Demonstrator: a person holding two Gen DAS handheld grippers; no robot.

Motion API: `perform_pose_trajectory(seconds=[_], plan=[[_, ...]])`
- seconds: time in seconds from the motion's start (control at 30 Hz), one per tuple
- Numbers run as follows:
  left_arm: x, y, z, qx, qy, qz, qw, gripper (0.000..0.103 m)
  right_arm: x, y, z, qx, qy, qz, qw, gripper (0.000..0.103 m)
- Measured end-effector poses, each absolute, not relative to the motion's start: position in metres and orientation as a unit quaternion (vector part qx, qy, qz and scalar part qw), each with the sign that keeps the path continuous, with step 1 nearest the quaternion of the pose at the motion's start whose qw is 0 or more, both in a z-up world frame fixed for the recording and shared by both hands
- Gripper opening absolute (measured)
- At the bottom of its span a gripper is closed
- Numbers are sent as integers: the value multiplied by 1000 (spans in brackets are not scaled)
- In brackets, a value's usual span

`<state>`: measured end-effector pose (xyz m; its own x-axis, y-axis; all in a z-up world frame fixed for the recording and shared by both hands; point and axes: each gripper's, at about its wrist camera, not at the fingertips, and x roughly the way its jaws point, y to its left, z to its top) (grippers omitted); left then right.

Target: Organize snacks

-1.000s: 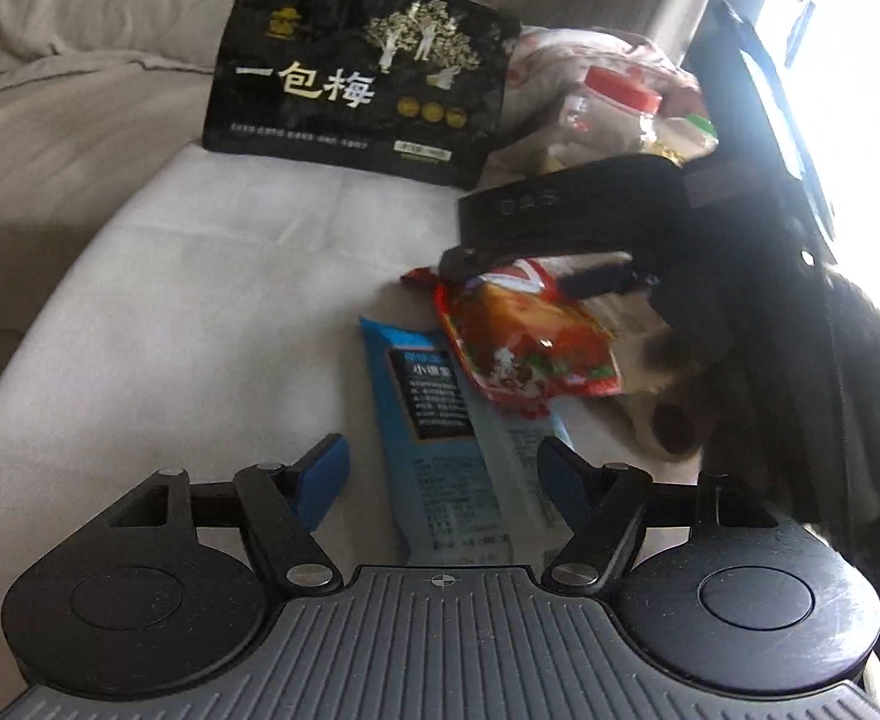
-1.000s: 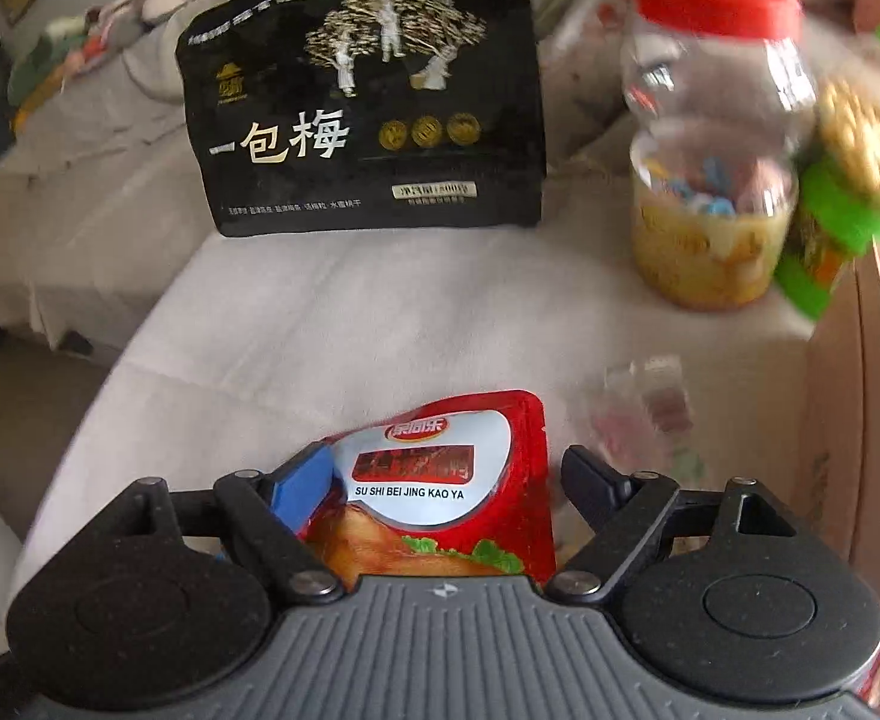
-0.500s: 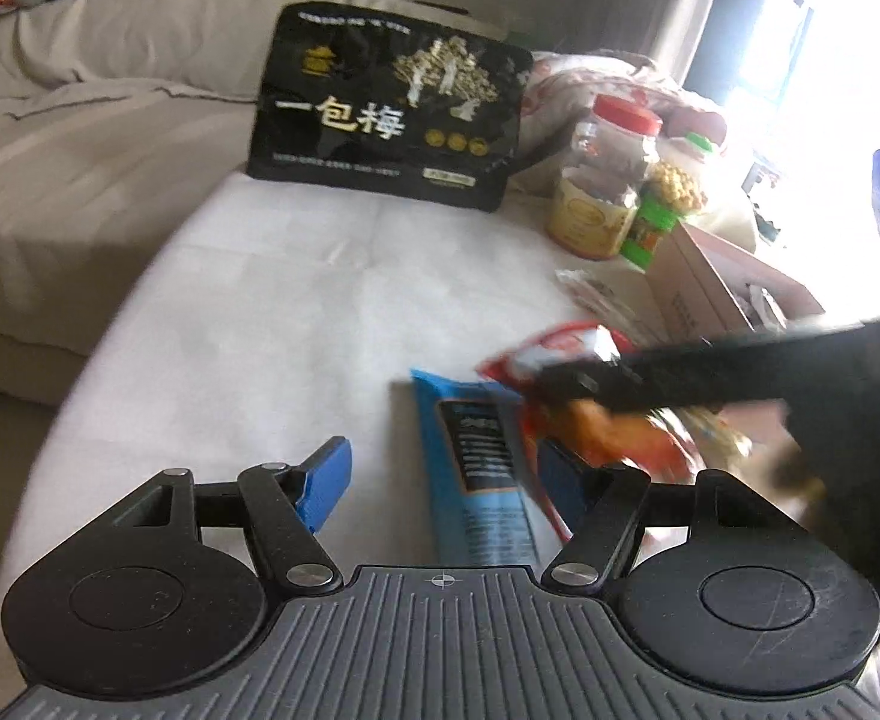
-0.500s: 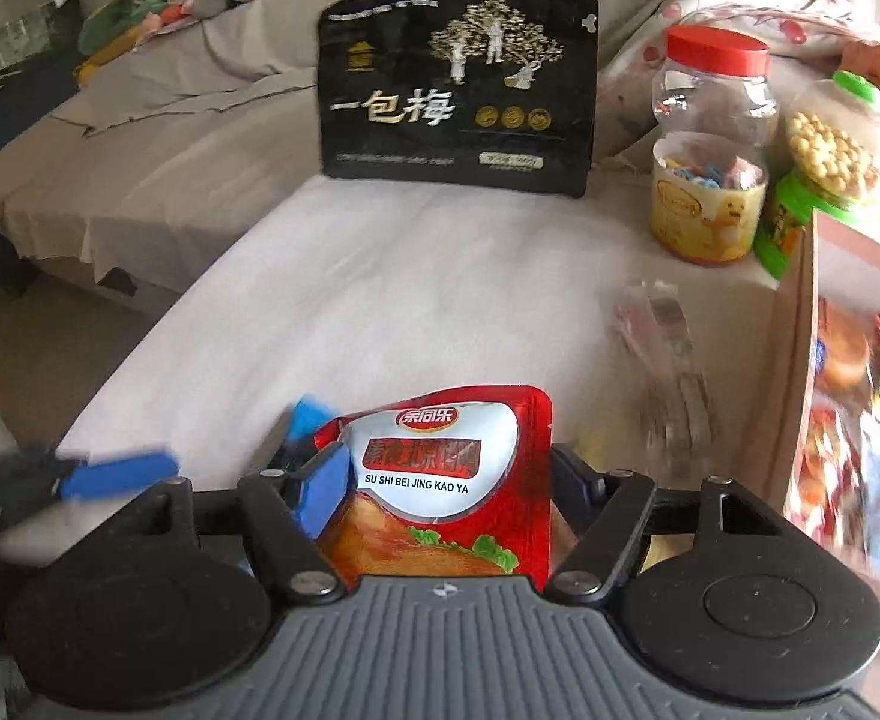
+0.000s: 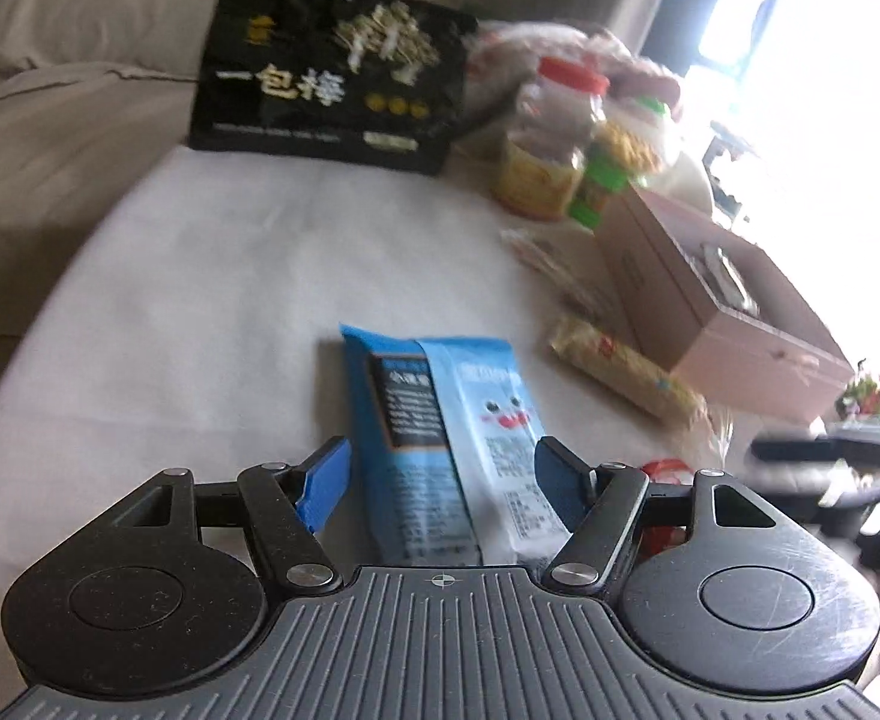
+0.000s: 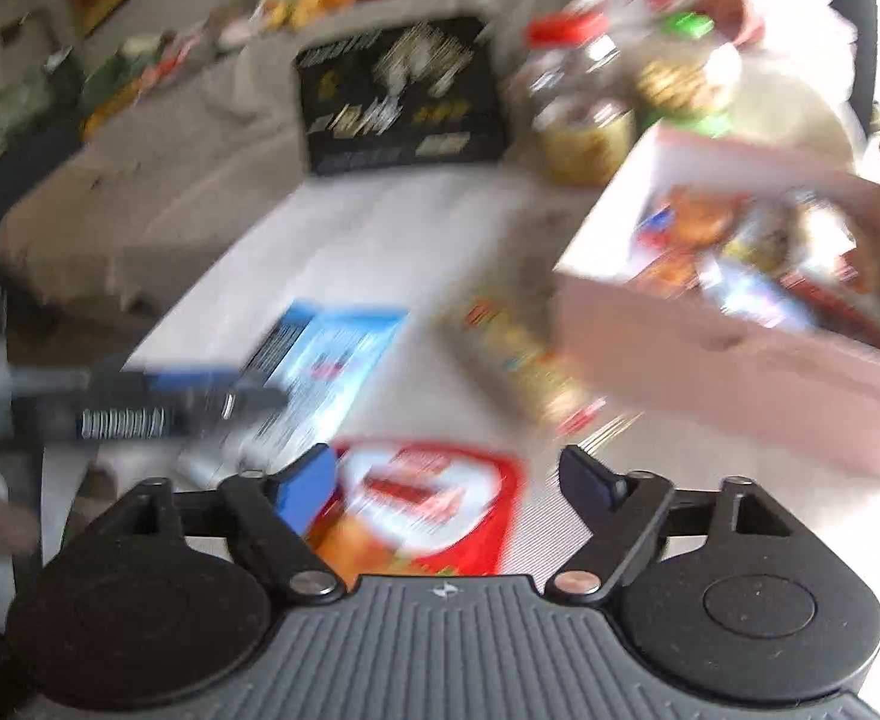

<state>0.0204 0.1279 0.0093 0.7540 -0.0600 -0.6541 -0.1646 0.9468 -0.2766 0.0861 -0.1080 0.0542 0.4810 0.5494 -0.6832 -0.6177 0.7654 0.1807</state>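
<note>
A blue snack packet (image 5: 446, 432) lies flat on the white table, and my left gripper (image 5: 440, 474) is open with a finger on each side of its near end. It also shows blurred in the right wrist view (image 6: 326, 360). My right gripper (image 6: 449, 480) holds a red snack pouch (image 6: 434, 510) between its fingers; the frame is blurred and the right finger looks a little apart from the pouch. An open pink cardboard box (image 6: 728, 336) with several snacks inside stands to the right, also in the left wrist view (image 5: 716, 312).
A big black pouch (image 5: 332, 102) stands at the back. A red-lidded jar (image 5: 551, 144) and a green-lidded jar (image 5: 614, 168) stand beside it. A yellow snack bar (image 5: 626, 372) and a clear wrapper (image 5: 548, 258) lie by the box. A grey sofa (image 5: 50, 120) is on the left.
My right gripper carried the red pouch back and to the right, away from the blue packet. My left gripper moved in around the blue packet's near end. Both views swung.
</note>
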Motion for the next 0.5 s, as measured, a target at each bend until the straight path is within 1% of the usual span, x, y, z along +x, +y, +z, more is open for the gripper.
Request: perform_pose_trajectory(seconds=[0.13, 0.33, 0.43, 0.5], plan=[[23, 123, 7, -133, 353, 38, 925, 73, 106, -103, 51, -61, 361, 286, 885, 85], [22, 140, 9, -122, 345, 88, 926, 73, 126, -73, 36, -77, 382, 303, 870, 83], [21, 154, 11, -127, 339, 114, 925, 73, 122, -55, 51, -73, 381, 369, 845, 83], [20, 160, 13, -139, 333, 117, 925, 72, 122, -42, 68, -81, 366, 387, 842, 83]])
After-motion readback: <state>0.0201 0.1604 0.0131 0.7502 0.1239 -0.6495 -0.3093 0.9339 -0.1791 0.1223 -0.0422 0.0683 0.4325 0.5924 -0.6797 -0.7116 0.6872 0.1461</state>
